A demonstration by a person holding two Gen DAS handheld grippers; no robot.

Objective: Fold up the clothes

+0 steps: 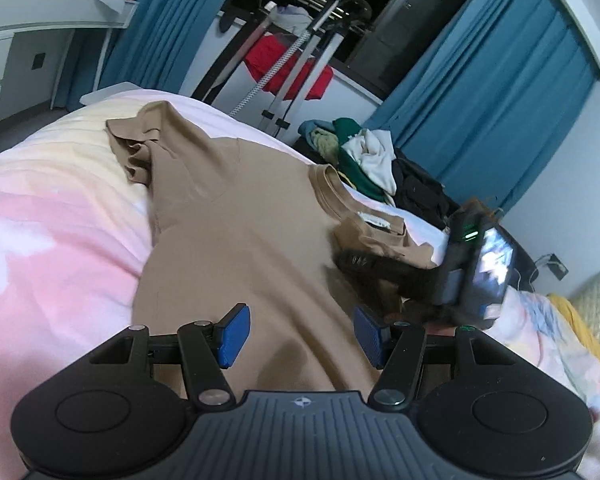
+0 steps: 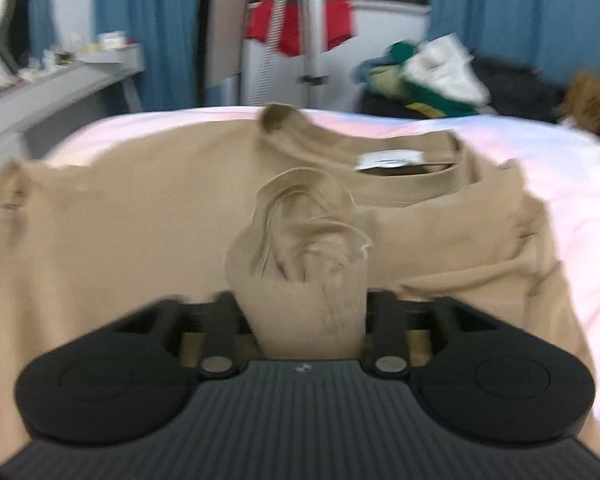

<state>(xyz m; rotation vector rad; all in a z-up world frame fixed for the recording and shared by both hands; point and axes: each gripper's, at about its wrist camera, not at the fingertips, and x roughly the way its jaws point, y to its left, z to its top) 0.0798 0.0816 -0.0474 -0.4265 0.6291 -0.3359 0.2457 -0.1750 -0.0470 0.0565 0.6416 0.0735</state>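
Just one tan T-shirt (image 2: 140, 220), two grippers: left gripper (image 1: 300, 336), right gripper (image 2: 304, 304).

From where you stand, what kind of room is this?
Most likely a bedroom: a tan T-shirt lies spread on a bed with a pink cover, teal curtains hang behind, and a heap of clothes waits nearby.

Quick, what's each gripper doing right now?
Left gripper: open, empty, over the tan T-shirt.
Right gripper: shut on a bunched fold of the tan T-shirt.
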